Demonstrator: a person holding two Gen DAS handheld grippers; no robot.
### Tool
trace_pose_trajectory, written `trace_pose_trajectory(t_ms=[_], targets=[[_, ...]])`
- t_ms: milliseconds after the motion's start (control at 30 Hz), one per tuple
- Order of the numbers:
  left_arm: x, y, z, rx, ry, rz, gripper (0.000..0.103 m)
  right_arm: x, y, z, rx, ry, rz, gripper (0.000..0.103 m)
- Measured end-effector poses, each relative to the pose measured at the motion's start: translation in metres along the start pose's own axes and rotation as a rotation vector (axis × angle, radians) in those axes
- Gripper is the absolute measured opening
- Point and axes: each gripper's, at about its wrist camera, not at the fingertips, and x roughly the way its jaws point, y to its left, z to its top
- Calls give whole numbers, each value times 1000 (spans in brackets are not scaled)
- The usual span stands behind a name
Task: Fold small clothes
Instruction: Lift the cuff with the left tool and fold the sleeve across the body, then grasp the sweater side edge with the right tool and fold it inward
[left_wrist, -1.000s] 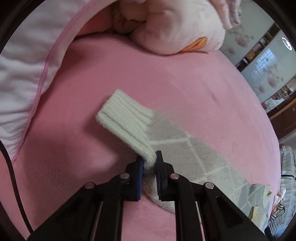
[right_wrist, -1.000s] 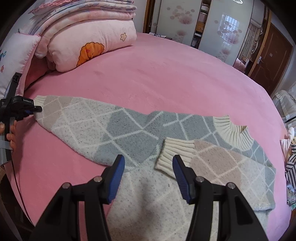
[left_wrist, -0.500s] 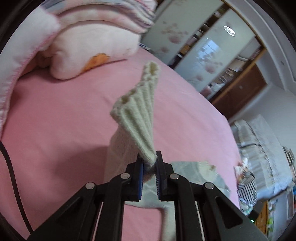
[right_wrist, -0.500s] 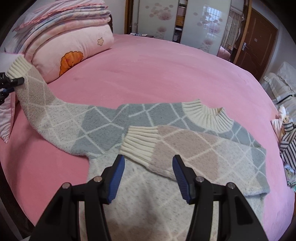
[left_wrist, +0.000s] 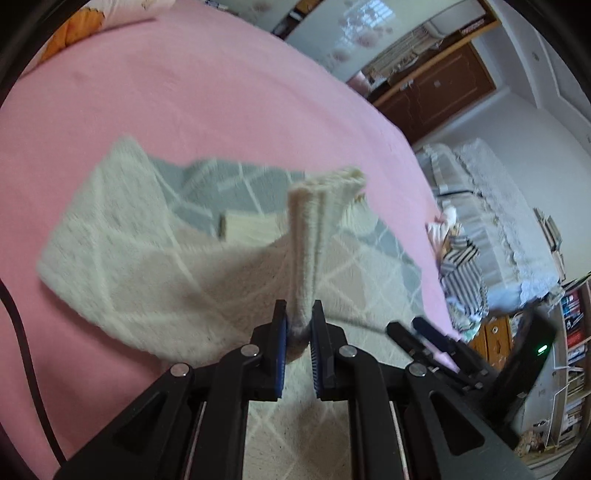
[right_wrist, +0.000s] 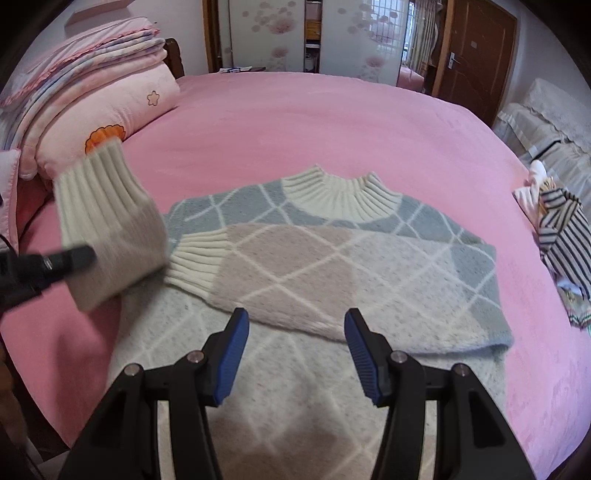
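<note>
The left gripper (left_wrist: 298, 325) is clamped on the ribbed sleeve cuff (left_wrist: 314, 236), lifted above the sweater (right_wrist: 332, 258) spread on the pink bed (right_wrist: 314, 118). The right gripper (right_wrist: 295, 343), jaws apart and empty, hovers over the sweater's folded sleeve (right_wrist: 280, 273).

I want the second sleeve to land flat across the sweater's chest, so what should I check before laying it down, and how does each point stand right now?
1. Left gripper shut on the sleeve cuff: ok.
2. Sleeve lifted clear of the bed: ok.
3. First sleeve already lying flat across the sweater: ok.
4. Right gripper open, holding nothing, hovering over the sweater: ok.
5. Collar flat and uncovered: ok.
6. Carried sleeve free of twist: cannot tell, it is blurred.
</note>
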Motion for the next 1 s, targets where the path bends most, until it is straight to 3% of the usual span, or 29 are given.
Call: trace_pose_trajectory(t_ms=[133,267,367,433,500,700,833,1000], targets=[[37,3,-37,-8,86,60,9,0,-18,-8,0,16,-13,54],[48,11,-54,-32,110,80,14,3,-23,-13,-3,32,8,54],[40,13,-55,-31,113,71,31,4,-21,-16,-4,45,51,54],[27,15,-56,-11,97,89,50,6,-17,-16,-1,56,92,54],[16,16,-55,15,83,110,55,6,-13,-16,-3,58,111,54],[-12,7,-50,102,58,174,55,8,-7,-15,0,63,128,54],[-39,6,-41,206,2,277,55,16,-8,-16,-3,92,155,54],[-63,22,-22,246,-58,386,55,36,-4,-25,-12,157,195,55]])
